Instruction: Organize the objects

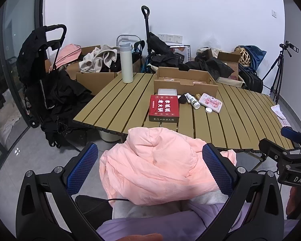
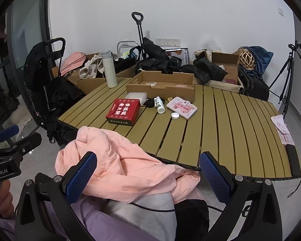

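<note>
A slatted olive table [image 1: 118,108] [image 2: 230,120] carries a red box [image 1: 164,107] [image 2: 123,111], a small white bottle [image 1: 193,100] [image 2: 159,105], a white cap [image 1: 208,110] [image 2: 175,115], a pink wipes pack [image 1: 210,102] [image 2: 181,107], a white tray [image 1: 167,91] [image 2: 136,96], an open cardboard box [image 1: 185,85] [image 2: 160,87] and a white flask [image 1: 126,64] [image 2: 109,70]. A pink jacket [image 1: 156,164] [image 2: 114,160] lies over the table's near edge. My left gripper [image 1: 150,168] is open above the jacket. My right gripper [image 2: 148,178] is open over the jacket's right part.
A black stroller [image 1: 44,76] [image 2: 44,84] stands left of the table. Cardboard boxes with clothes [image 1: 96,62] [image 2: 90,66] and black bags [image 1: 208,64] [image 2: 208,70] line the back wall. A tripod [image 1: 279,70] [image 2: 287,76] stands at right. Papers [image 1: 280,114] [image 2: 282,128] lie on the table's right edge.
</note>
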`<action>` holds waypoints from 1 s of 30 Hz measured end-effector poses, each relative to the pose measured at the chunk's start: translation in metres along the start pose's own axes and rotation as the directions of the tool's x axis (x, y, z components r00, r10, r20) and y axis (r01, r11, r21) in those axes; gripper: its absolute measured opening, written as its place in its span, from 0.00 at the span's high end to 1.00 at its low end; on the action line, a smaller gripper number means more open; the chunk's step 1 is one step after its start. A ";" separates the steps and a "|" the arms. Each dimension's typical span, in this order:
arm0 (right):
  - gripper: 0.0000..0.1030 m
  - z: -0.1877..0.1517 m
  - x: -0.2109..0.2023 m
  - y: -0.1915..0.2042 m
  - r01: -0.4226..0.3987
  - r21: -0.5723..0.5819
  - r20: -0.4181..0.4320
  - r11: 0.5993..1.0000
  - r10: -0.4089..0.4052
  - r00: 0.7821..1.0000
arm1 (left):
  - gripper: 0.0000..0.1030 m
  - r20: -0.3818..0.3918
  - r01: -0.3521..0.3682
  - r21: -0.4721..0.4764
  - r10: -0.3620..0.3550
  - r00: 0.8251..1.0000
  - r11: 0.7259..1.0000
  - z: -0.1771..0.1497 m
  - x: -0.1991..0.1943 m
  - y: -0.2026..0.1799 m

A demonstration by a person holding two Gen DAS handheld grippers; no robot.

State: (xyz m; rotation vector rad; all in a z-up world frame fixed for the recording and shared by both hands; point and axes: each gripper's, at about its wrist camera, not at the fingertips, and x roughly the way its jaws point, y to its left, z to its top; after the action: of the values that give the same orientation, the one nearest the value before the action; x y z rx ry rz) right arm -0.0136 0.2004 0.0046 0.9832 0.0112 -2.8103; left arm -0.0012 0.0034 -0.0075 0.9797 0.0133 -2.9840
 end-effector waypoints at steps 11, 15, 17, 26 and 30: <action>0.00 0.001 -0.001 -0.001 -0.002 0.002 0.002 1.000 0.002 1.000 | 0.00 0.000 -0.001 -0.001 0.001 1.000 1.000 0.001 -0.001 0.000; 0.00 0.001 -0.003 -0.001 -0.011 0.001 0.007 1.000 0.011 1.000 | 0.00 0.000 -0.002 -0.001 0.002 1.000 1.000 0.001 -0.001 0.000; 0.00 0.002 -0.003 -0.001 -0.014 0.004 0.007 1.000 0.013 1.000 | 0.00 0.000 -0.002 -0.001 0.002 1.000 1.000 0.001 -0.001 0.000; 0.00 0.002 -0.003 -0.003 -0.010 0.013 0.005 1.000 0.010 1.000 | 0.00 -0.005 -0.003 -0.005 0.003 1.000 1.000 0.002 -0.001 0.002; 0.00 0.002 -0.001 -0.002 -0.011 0.009 0.003 1.000 0.011 1.000 | 0.00 -0.009 -0.003 -0.006 0.003 1.000 1.000 0.001 0.000 0.003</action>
State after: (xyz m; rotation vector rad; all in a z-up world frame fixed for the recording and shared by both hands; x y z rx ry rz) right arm -0.0142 0.2027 0.0068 0.9785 -0.0068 -2.8036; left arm -0.0019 0.0006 -0.0065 0.9915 0.0211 -2.9748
